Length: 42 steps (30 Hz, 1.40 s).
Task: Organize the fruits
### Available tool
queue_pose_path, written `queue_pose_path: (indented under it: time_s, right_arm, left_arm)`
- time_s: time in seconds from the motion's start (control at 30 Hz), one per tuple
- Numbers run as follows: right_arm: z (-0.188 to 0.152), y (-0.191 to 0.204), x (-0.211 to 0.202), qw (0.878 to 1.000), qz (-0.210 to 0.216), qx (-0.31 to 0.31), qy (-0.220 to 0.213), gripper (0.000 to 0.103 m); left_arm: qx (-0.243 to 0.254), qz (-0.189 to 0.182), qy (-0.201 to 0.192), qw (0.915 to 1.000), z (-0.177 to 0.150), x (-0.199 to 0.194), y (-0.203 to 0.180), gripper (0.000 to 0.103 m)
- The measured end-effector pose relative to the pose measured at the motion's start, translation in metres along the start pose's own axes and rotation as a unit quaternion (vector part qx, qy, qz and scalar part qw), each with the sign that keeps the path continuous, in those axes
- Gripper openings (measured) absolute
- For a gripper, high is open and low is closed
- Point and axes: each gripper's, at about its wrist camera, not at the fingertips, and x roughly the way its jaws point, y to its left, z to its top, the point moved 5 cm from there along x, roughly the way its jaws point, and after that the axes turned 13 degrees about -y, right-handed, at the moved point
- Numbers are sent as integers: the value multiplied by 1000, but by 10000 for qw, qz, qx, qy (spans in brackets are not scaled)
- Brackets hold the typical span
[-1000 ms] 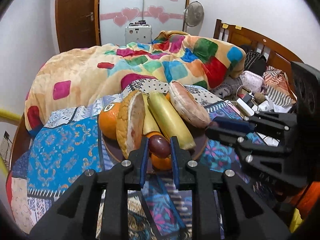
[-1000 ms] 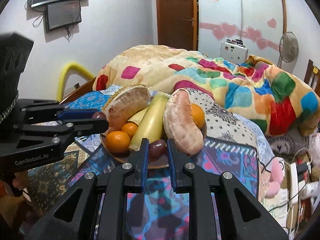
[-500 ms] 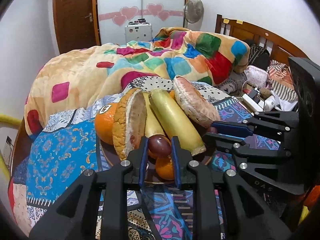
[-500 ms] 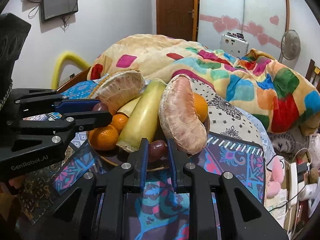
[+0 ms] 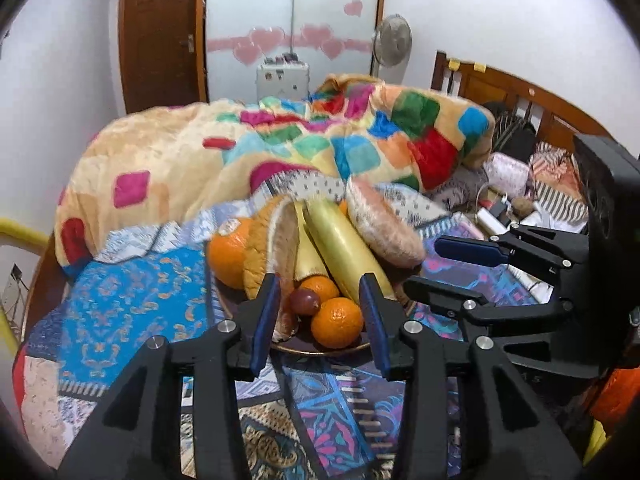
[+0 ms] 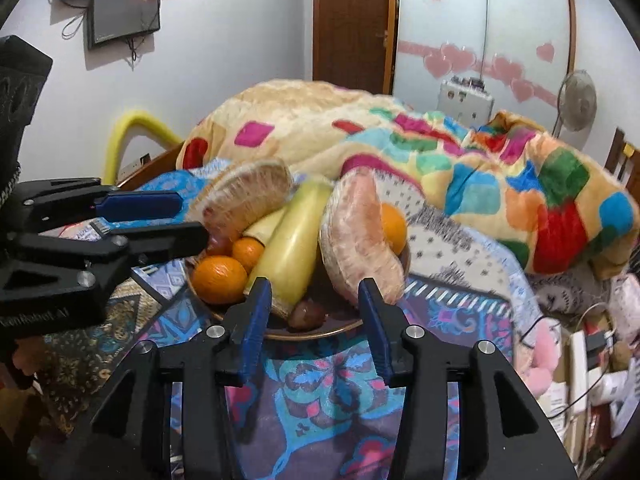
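Observation:
A brown plate [image 5: 320,350] on the patterned bedspread holds two pomelo wedges [image 5: 384,232], a long yellow fruit [image 5: 344,248], oranges [image 5: 337,322] and dark plums. My left gripper [image 5: 319,280] is opening at the plate's near rim. One plum [image 5: 305,301] lies loose between its fingers, untouched by the pads. My right gripper [image 6: 314,282] is opening too, over the plate's [image 6: 320,334] other side, with a second plum [image 6: 306,314] lying free between its fingers. Each gripper shows in the other's view: the right gripper [image 5: 420,266] and the left gripper [image 6: 192,220].
A thick multicoloured quilt [image 5: 280,152] is heaped on the bed behind the plate. A wooden headboard [image 5: 516,92] and clutter with cables [image 6: 588,344] lie to the right. A door, a wardrobe with hearts and a fan [image 5: 394,42] stand at the back.
Both grippers were shut on dark plums. Their jaws have now spread and each plum rests on the plate. Both have drawn back slightly from the fruit.

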Motion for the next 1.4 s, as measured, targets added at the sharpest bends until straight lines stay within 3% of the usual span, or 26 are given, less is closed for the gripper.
queue_pose_path:
  time_s: [0.23, 0.4, 0.6, 0.77, 0.87, 0.93, 1.4]
  right_arm:
    - [35, 10, -73, 9968, -173, 181, -762, 42]
    - [53, 33, -146, 9871, -454, 182, -1525, 43]
    - [68, 60, -219, 9668, -770, 269, -2420, 67]
    - [68, 72, -240, 9580, -881, 391, -2700, 87]
    - [66, 78, -248, 9538, -1026, 332, -2803, 103]
    - [64, 81, -252, 9518, -1087, 301, -2852, 103]
    - [55, 81, -259, 9529, -1018, 419, -2825, 103]
  left_arm:
    - [61, 168, -882, 9959, 30, -83, -12, 41]
    - [-14, 244, -1587, 9870, 41, -156, -25, 42]
    - [202, 518, -2505, 9665, 41, -235, -45, 64]
    - [259, 585, -2735, 9597, 35, -270, -53, 74]
    - [198, 628, -2830, 9568, 31, -283, -54, 93]
    - [117, 615, -2872, 9558, 28, -290, -53, 99]
    - [6, 706, -2878, 9551, 24, -299, -50, 101]
